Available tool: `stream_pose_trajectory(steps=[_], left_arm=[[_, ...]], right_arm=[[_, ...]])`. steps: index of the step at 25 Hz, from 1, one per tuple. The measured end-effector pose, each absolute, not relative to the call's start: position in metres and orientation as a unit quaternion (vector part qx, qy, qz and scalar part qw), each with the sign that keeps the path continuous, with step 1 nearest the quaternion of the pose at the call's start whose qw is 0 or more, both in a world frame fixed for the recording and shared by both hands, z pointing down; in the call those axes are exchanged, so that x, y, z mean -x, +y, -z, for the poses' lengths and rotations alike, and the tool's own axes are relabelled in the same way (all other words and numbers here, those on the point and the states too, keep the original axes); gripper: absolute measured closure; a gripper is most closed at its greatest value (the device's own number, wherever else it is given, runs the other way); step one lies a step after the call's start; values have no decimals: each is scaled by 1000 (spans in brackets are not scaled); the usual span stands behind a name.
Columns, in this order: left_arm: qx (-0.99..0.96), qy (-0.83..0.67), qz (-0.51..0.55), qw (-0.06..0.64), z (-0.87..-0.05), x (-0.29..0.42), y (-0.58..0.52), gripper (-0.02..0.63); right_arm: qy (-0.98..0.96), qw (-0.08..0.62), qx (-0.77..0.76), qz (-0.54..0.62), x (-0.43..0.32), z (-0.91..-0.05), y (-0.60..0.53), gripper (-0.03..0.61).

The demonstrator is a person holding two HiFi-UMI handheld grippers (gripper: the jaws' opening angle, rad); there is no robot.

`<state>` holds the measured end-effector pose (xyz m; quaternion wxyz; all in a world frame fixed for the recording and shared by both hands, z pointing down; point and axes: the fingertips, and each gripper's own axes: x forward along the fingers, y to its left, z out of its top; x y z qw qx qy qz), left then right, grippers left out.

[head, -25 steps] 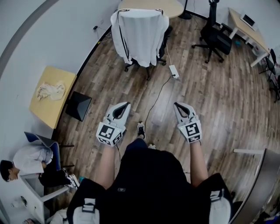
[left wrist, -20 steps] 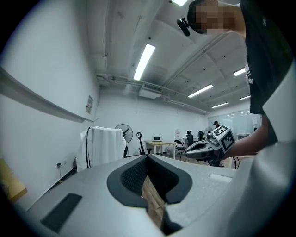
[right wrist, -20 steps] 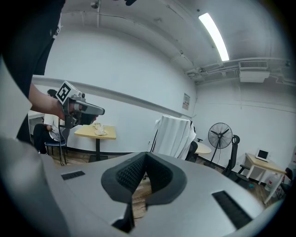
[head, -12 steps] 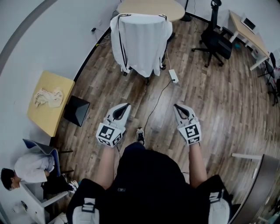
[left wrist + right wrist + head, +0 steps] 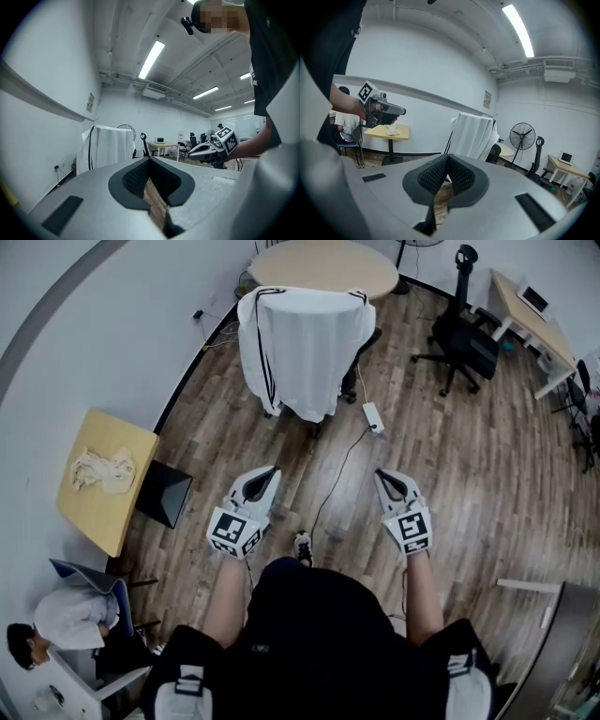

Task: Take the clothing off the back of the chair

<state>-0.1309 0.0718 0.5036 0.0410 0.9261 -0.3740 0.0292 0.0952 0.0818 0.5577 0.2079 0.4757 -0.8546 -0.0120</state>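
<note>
Approach: walked fwd across floor [image 5: 469, 451] since 1 s ago; whole head view shifted, so the target is nearer and sits lower in frame.
Chair [image 5: 368, 339]: by the wall, just in front of round counter [image 5: 323, 266]; that counter was cut off at top before and now shows in full. Still well apart from both grippers, prob. not in reach yet.
Clothing [image 5: 302, 348]: white w/ dark side stripes, draped over chair back, hanging down front and sides. Same lie as earlier, untouched.
Yellow counter [image 5: 97, 518]: at left by the wall, slid down the frame vs earlier; cloth [image 5: 101, 470] on it, unchanged.
L gripper [image 5: 267, 472]: held out ahead, about level, pointing toward chair. Jaws closed right up, gripping nothing. Same as 1 s ago.
R gripper [image 5: 384, 475]: alongside, tipped a little down. Jaws pressed together, empty. No change either.
Power strip [image 5: 373, 416]: on floor just right of chair base, cable trailing back toward the feet. Poss. trip or snag hazard on the way in.
Meaning for task: approach phase only, no grasp begun. Likely next: close remaining gap, open jaws, pinch clothing near top edge or shoulders, lift clear of chair back.
Diff vs earlier: only distance to chair; gripper pose rel. to body and jaw state as before.
</note>
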Motion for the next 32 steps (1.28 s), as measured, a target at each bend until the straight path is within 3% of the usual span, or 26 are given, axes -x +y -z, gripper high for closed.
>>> stream_pose_trajectory(steps=[32], left_arm=[[-924, -376, -29, 58, -521, 191, -36, 614]], right_arm=[[-844, 222, -488, -2, -53, -578, -14, 584]])
